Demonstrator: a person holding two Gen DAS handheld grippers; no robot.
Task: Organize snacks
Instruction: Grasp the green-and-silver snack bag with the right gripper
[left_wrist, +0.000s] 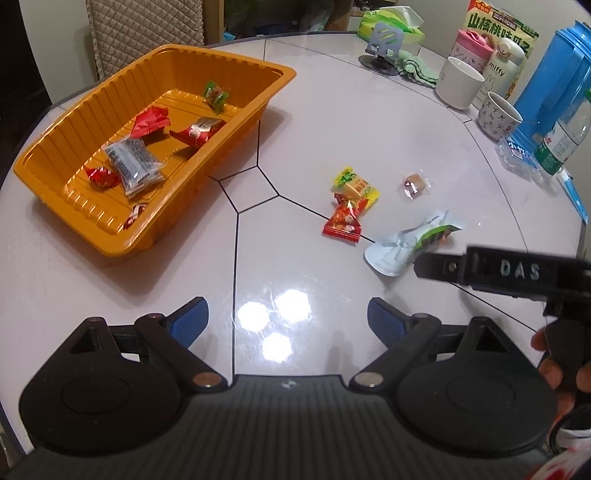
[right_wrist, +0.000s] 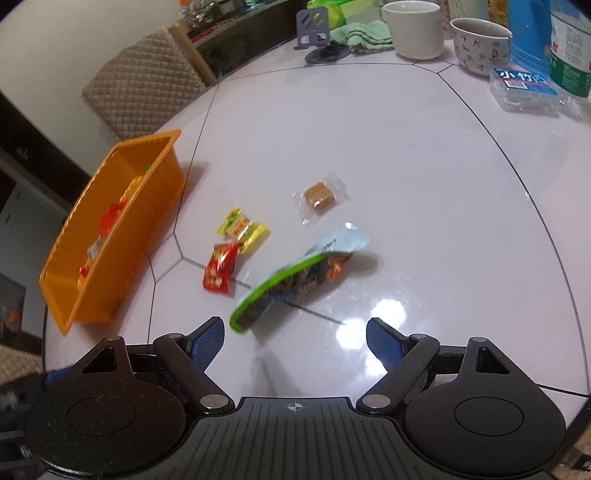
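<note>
Orange tray (left_wrist: 236, 122), six snacks (left_wrist: 135, 164); four outside (left_wrist: 347, 221)

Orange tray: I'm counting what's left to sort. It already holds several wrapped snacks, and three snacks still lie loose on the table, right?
Not three: four. The left wrist view shows the yellow candy, red candy, clear-wrapped brown sweet and green-edged packet loose on the table. The orange tray does hold several.

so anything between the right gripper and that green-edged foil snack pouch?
Nothing visible. The right gripper is open, and the green-edged foil snack pouch lies just ahead on bare white table.
</note>
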